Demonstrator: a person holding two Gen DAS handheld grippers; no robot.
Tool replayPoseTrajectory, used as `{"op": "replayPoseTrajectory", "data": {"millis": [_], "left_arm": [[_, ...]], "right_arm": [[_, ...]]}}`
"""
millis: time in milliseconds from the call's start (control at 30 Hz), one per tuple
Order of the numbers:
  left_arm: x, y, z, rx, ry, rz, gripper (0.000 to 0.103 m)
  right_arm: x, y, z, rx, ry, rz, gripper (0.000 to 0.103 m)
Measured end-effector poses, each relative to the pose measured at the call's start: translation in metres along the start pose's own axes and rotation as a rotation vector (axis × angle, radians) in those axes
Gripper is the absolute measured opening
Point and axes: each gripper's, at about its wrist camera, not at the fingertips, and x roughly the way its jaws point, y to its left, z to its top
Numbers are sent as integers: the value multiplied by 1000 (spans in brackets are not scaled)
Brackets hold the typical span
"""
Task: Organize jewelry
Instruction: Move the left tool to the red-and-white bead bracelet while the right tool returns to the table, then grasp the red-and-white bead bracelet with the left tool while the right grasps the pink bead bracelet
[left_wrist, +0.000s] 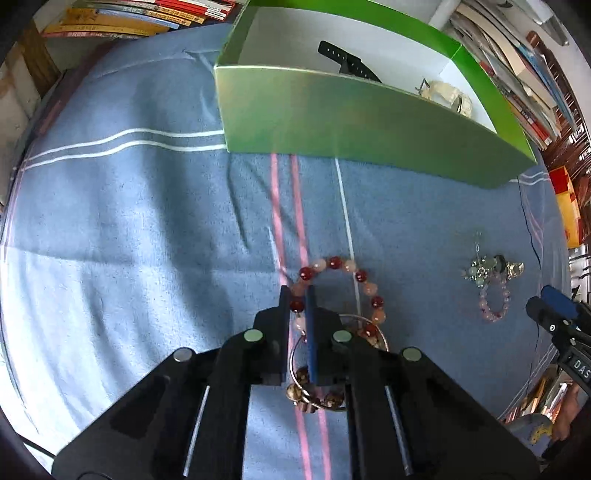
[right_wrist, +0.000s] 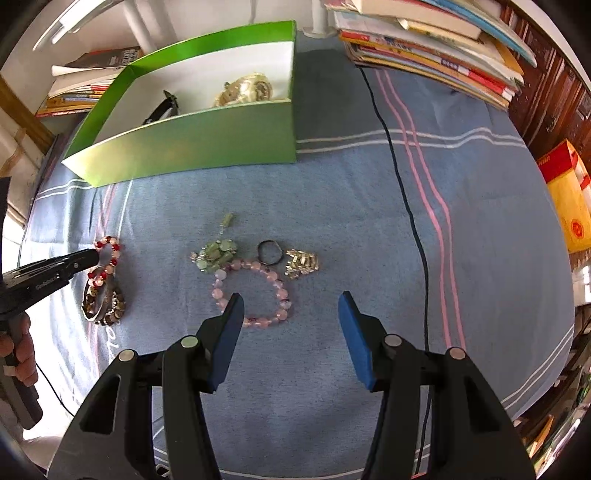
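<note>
A blue woven cloth with white and pink stripes (right_wrist: 332, 206) covers the worktop, with stacks of books (right_wrist: 424, 40) along its far edge. On the cloth stands an open green cardboard box with a white inside (right_wrist: 207, 144); in it lie a black watch strap (left_wrist: 347, 62) and a pale cream wristwatch (right_wrist: 245, 90). A thin dark cable (right_wrist: 402, 199) runs across the cloth to the right of the box.

The left claw (left_wrist: 298, 295) reaches forward low over the cloth, its black arms slanting down, its narrow fingers pinched onto one side of the red-and-peach bead bracelet (left_wrist: 343, 284), which lies on the cloth near the pink stripes. In the right wrist view, the person's hand (right_wrist: 18, 347) grips that tool's handle at the left edge. Just behind this bracelet sit a silver metal bangle (right_wrist: 96, 301) and a brown bead bracelet (right_wrist: 114, 308), overlapping.

The right claw (right_wrist: 291, 299) hovers above the cloth with its blue-padded fingers (right_wrist: 225, 343) spread wide, holding nothing. Ahead of it lies a pale pink bead bracelet (right_wrist: 253, 295); the left pad overlaps its near-left edge in view, though contact cannot be told. Touching that bracelet's far side is a green stone charm cluster (right_wrist: 216, 254). Beside it lie a dark ring (right_wrist: 270, 252) and a small gold-coloured metal link piece (right_wrist: 301, 262).
</note>
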Motion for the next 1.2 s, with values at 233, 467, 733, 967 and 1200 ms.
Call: {"op": "replayPoseTrajectory", "data": {"millis": [233,467,733,967,1200], "left_arm": [[-23,28,-6,-79,-50,-10,8],[-47,66,-22,-151,-78,49,8],[-31,82,-40,-192,-20,66,9],[-25,65,-32,-149,-24,70,31],[-21,49,-31,-120,-29,86,36]], "right_arm": [[8,-12,5,21,6,-28,53],[18,15,5,-84,49,-8,53],[33,22,2,-92,84,6,36],[31,28,-4,-81,80,11,35],[33,6,-5,-21,82,56,35]]}}
